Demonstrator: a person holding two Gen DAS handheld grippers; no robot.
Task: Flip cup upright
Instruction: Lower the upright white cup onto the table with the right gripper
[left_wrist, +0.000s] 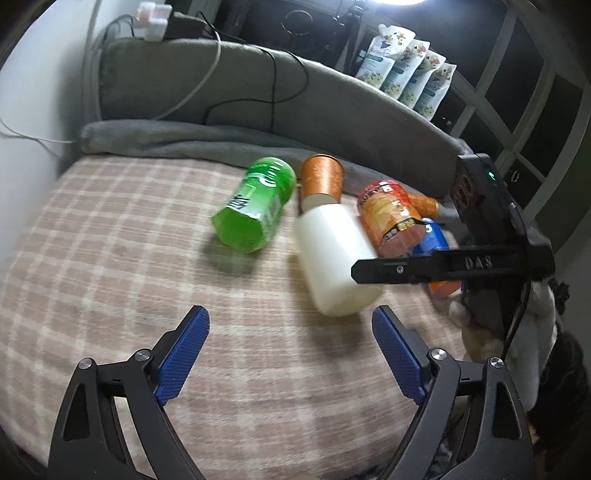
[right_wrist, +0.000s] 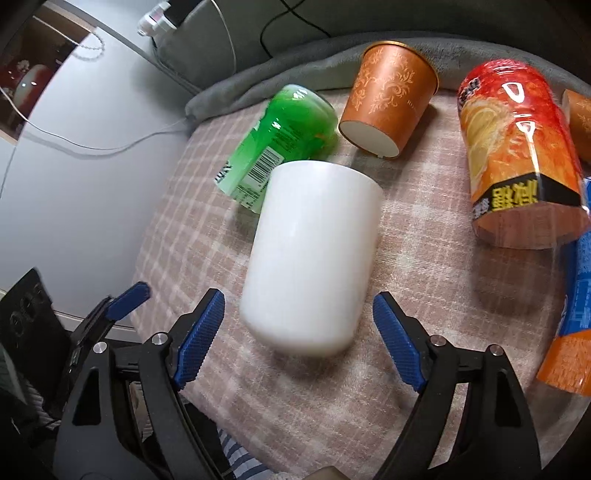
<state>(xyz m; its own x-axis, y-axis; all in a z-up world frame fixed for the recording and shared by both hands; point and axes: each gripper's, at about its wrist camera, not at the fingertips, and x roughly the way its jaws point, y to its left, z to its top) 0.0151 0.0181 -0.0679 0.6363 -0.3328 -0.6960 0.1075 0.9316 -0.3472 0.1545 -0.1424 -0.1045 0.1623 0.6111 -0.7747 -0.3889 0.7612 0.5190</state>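
Left view: left gripper (left_wrist: 291, 350) spread, empty, short of the white cup (left_wrist: 334, 254), which lies on its side on the checked blanket (left_wrist: 110, 240). Risk: cup rolling into the green can (left_wrist: 255, 206).

Right view: right gripper (right_wrist: 299, 325) spread astride the cup (right_wrist: 310, 254), not touching. Smooth, plain, glossy wall; a slip is likely.

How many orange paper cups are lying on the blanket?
2. One patterned orange paper cup lies beside the green canister; another orange cup peeks out behind the orange chip tube. More may be hidden.
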